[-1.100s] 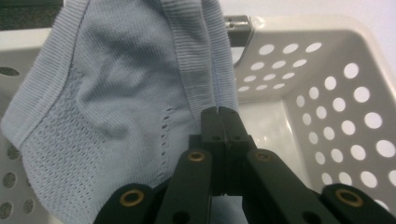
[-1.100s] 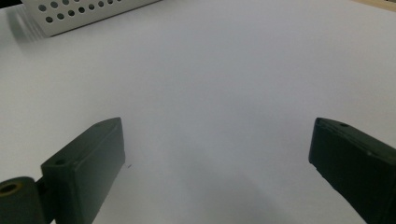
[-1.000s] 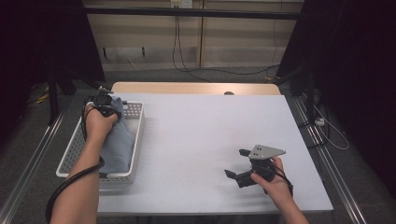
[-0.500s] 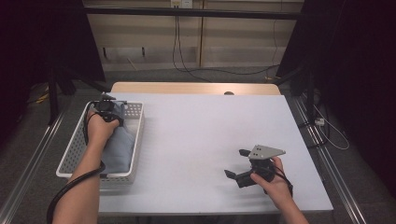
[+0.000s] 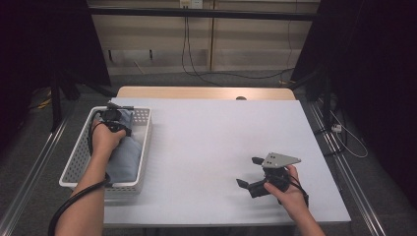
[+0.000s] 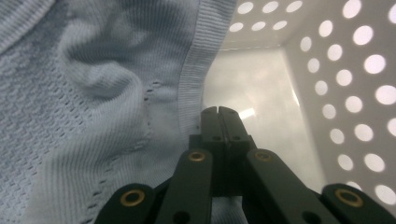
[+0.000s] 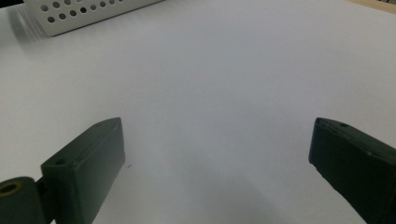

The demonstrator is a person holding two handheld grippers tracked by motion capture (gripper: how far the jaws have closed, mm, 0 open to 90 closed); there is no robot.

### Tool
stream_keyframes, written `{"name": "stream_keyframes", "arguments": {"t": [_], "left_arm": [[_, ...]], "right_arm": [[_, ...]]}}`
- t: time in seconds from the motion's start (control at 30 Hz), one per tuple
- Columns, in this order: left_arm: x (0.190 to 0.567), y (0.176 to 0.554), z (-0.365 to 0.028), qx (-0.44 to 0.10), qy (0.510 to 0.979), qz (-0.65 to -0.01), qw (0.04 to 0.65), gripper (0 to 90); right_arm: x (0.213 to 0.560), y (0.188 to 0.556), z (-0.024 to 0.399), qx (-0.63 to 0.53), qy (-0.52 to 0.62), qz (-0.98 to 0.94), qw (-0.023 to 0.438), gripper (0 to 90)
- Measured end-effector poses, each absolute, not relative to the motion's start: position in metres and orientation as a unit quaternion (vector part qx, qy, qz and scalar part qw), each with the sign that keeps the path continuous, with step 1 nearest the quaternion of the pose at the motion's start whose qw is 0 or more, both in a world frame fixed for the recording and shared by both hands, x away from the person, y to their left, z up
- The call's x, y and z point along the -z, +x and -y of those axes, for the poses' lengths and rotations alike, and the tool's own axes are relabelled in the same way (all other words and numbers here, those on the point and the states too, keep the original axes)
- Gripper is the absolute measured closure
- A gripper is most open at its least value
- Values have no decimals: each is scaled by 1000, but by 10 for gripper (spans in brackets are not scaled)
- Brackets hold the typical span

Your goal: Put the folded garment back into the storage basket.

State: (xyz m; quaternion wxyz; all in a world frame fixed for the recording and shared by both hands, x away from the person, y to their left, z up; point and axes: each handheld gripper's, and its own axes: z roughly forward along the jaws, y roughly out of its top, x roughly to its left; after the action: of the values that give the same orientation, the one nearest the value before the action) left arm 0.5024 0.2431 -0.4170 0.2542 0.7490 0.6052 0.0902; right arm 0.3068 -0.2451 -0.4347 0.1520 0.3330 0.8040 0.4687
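1. One white perforated basket (image 5: 81, 152) stands at the left edge of the table (image 5: 221, 137), its long side running away from the person; a corner of the same basket (image 7: 88, 14) shows at the top left of the right gripper view.
2. One pale blue knitted garment (image 5: 125, 155) lies bunched inside the basket, filling most of its floor; in the left gripper view the garment (image 6: 93, 93) covers the left part, with one ribbed hem running down beside the jaws, and the bare basket floor and dotted wall (image 6: 355, 84) lie to the right.
3. One left hand (image 5: 105, 140) reaches into the far half of the basket, holding the left gripper (image 5: 114, 118); in its own view the left gripper (image 6: 218, 112) has its two jaws pressed together, tips touching along their length; the hem lies just beside the tips on their left; no cloth can be seen between the tips, and whether any is caught lower down I cannot tell.
4. One white table top carries the basket on the left and the right hand on the right, with bare surface between them.
5. One right hand (image 5: 290, 189) rests near the table's front right, well apart from the basket, holding the right gripper (image 5: 251, 172) with one grey three-cornered plate (image 5: 280, 160) on top; in its own view the right gripper (image 7: 217, 154) has its two jaws spread wide over bare table, with nothing between them.
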Motion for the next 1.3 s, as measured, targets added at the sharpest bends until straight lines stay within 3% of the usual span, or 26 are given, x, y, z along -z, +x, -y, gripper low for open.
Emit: {"name": "stream_keyframes", "arguments": {"t": [0.5, 1.0, 1.3], "left_arm": [[389, 498, -251, -109, 746, -598, 272, 865], [359, 489, -227, -79, 773, -559, 290, 625], [344, 485, -211, -68, 784, -537, 303, 528]], "right_arm": [[435, 306, 244, -468, 333, -804, 151, 33], [433, 303, 247, -470, 335, -802, 154, 33], [433, 304, 250, -471, 338, -800, 155, 33]]}}
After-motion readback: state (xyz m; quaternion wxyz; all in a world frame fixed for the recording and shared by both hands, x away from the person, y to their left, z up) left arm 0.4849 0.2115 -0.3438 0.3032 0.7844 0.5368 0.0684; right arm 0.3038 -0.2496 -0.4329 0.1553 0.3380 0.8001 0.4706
